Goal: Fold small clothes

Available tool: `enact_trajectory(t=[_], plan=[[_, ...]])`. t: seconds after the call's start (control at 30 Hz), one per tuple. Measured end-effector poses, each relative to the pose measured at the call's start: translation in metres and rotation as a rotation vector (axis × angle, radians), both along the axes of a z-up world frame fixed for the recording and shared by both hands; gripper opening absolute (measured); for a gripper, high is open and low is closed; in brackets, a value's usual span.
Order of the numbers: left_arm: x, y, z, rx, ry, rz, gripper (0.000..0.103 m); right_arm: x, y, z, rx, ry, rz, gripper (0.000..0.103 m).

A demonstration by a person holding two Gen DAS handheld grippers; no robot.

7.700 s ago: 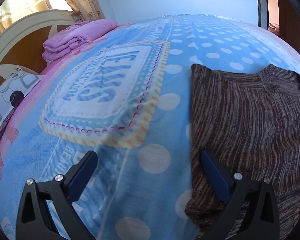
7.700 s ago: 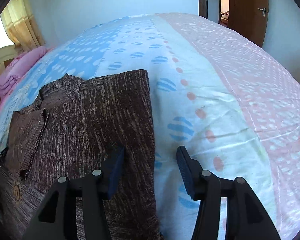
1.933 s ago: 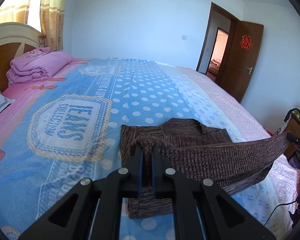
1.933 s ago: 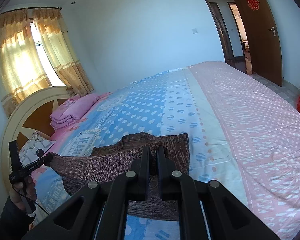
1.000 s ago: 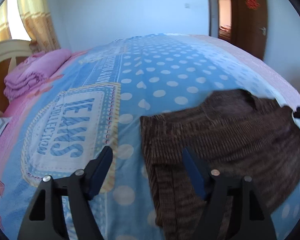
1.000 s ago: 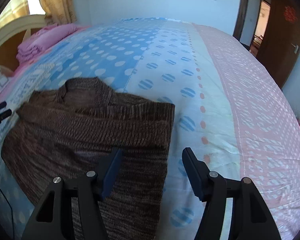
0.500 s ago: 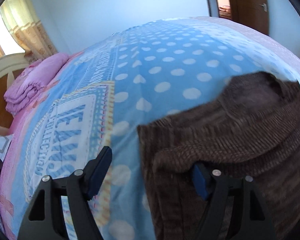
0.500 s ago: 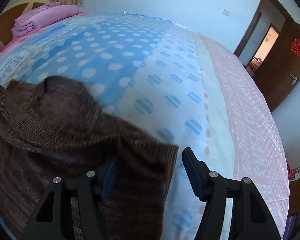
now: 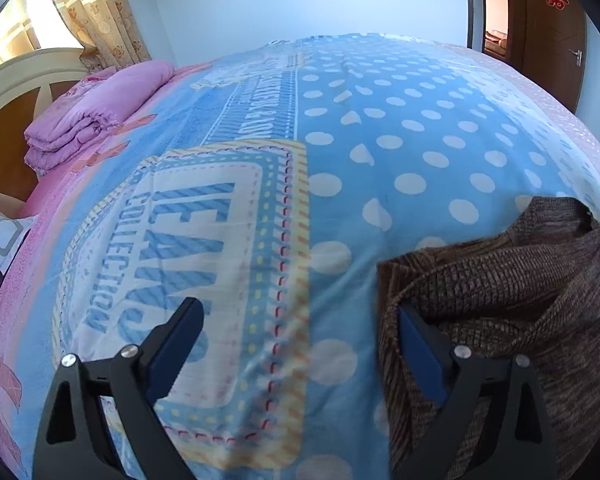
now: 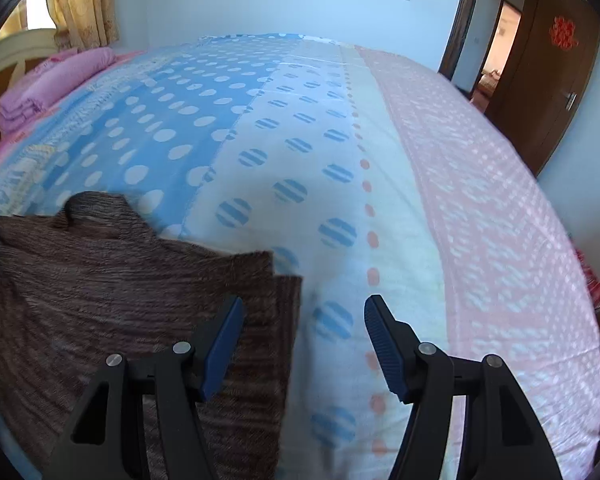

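Left tool point(image 9: 300, 332) stood wide, its jaws having just been opening, nothing between them; its right finger seemed tucked under a sweater point(image 9: 500, 300) fold, though blur left that uncertain. Right tool point(image 10: 304, 332) stood open, astride the sweater's point(image 10: 120, 280) side edge. Sweater lay folded over on the bed point(image 9: 380, 140). Step in hand, by my reading: release and smooth; best to back both tools off without dragging the fold. Only the left view showed the printed lettering point(image 9: 180, 240); only the right showed the pink strip point(image 10: 500, 200).

Coarse ribbed brown knit sweater point(image 9: 512, 280) on smooth matt printed cotton bedsheet point(image 9: 380, 140); glossy wooden door point(image 10: 548, 92).
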State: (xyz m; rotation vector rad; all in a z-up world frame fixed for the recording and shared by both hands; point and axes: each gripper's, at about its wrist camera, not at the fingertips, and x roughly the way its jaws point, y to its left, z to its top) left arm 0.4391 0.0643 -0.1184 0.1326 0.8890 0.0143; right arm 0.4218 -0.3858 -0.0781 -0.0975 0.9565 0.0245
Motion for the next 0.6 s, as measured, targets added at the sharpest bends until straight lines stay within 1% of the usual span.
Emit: enact_trajectory(t=[0.07, 0.1, 0.13, 0.2, 0.23, 0.27, 0.3, 0.33, 0.37, 0.4, 0.43, 0.47, 0.53, 0.6], plan=[[0.000, -0.001, 0.004, -0.001, 0.005, -0.007, 0.101, -0.002, 0.009, 0.000, 0.025, -0.001, 0.026, 0.064], [0.004, -0.001, 0.005, -0.006, 0.021, -0.001, 0.103, -0.002, 0.019, 0.000, 0.037, 0.002, 0.050, 0.064], [0.010, -0.003, 0.007, -0.025, 0.039, 0.004, 0.103, -0.001, 0.029, -0.001, 0.055, 0.012, 0.077, 0.063], [0.023, -0.008, 0.014, -0.053, 0.057, -0.001, 0.103, 0.001, 0.054, -0.003, 0.123, 0.045, 0.152, 0.063], [0.031, -0.011, 0.017, -0.063, 0.074, 0.011, 0.103, 0.002, 0.065, -0.005, 0.139, 0.061, 0.180, 0.063], [0.034, -0.011, 0.020, -0.074, 0.088, 0.035, 0.103, 0.003, 0.077, -0.010, 0.126, 0.078, 0.197, 0.063], [0.038, -0.009, 0.025, -0.110, 0.098, 0.066, 0.103, 0.006, 0.088, -0.016, 0.059, 0.092, 0.192, 0.061], [0.039, -0.007, 0.030, -0.151, 0.096, 0.081, 0.103, 0.009, 0.093, -0.023, 0.014, 0.102, 0.183, 0.059], [0.038, -0.006, 0.035, -0.169, 0.081, 0.092, 0.103, 0.017, 0.094, -0.034, -0.028, 0.127, 0.166, 0.056], [0.034, -0.006, 0.040, -0.152, 0.059, 0.109, 0.103, 0.024, 0.089, -0.040, -0.053, 0.125, 0.135, 0.052], [0.028, -0.006, 0.042, -0.140, 0.036, 0.123, 0.103, 0.031, 0.081, -0.042, -0.046, 0.104, 0.108, 0.050], [0.018, -0.008, 0.042, -0.125, 0.012, 0.122, 0.103, 0.038, 0.073, -0.041, 0.002, 0.088, 0.095, 0.050], [0.005, -0.014, 0.034, -0.104, 0.018, 0.091, 0.103, 0.044, 0.066, -0.035, 0.025, 0.062, 0.054, 0.049], [-0.010, -0.026, 0.019, -0.079, 0.037, 0.049, 0.103, 0.040, 0.063, -0.023, 0.062, 0.021, 0.023, 0.048]])
